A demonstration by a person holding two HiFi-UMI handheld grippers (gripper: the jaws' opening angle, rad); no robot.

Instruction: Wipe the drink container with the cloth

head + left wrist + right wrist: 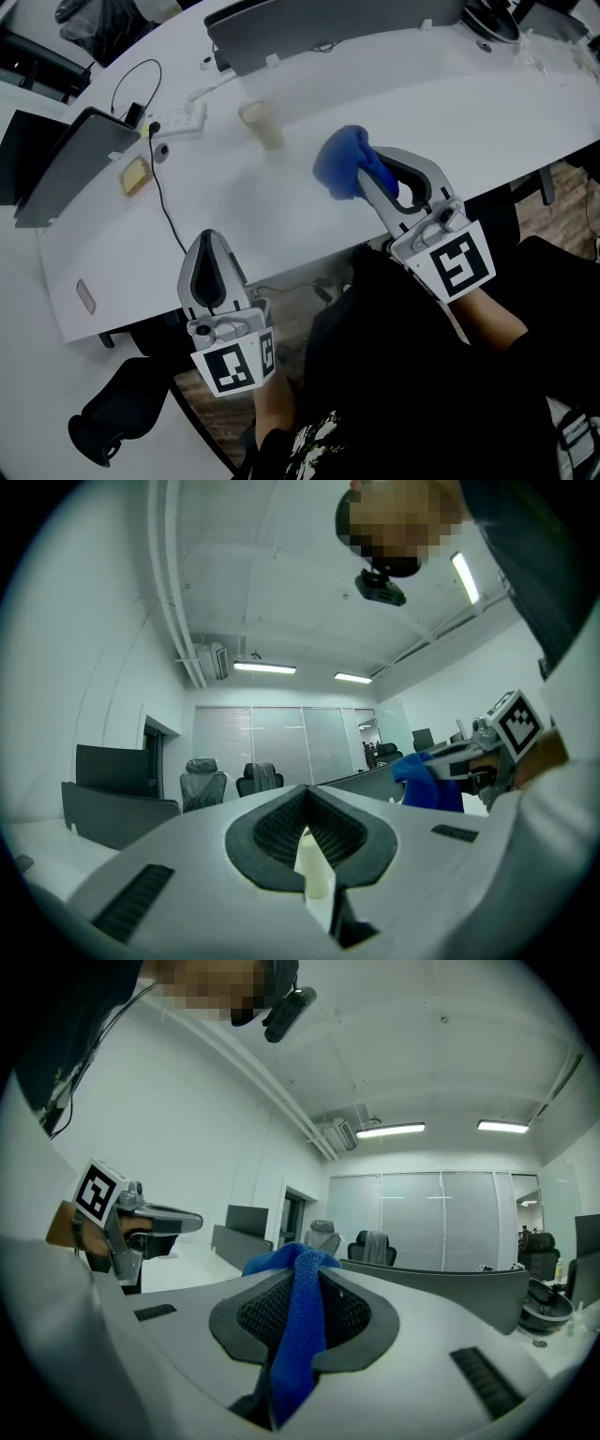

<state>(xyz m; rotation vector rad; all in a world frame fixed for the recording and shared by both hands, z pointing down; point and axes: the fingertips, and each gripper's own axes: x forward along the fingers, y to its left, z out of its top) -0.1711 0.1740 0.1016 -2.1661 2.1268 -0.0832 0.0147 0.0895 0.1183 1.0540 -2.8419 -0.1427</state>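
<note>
The drink container [262, 125], a pale translucent cup-like thing, stands alone on the white table [450, 122]. In the left gripper view it shows small and far off [313, 862] through the notch behind the jaws. My right gripper [364, 176] hovers over the table right of the container, shut on a bunched blue cloth [341, 161]. In the right gripper view the cloth [302, 1321] hangs pinched between the jaws of the right gripper [305, 1279]. My left gripper [208, 242] is at the table's front edge, well short of the container, and in its own view the left gripper [307, 803] is shut and empty.
A white power strip [179, 119] with a black cable [165, 206] lies left of the container. Near it are a yellow block [136, 175], a grey laptop [67, 167] and a pink item [85, 296]. A dark monitor base [328, 23] stands behind; a black chair [117, 414] is below the table edge.
</note>
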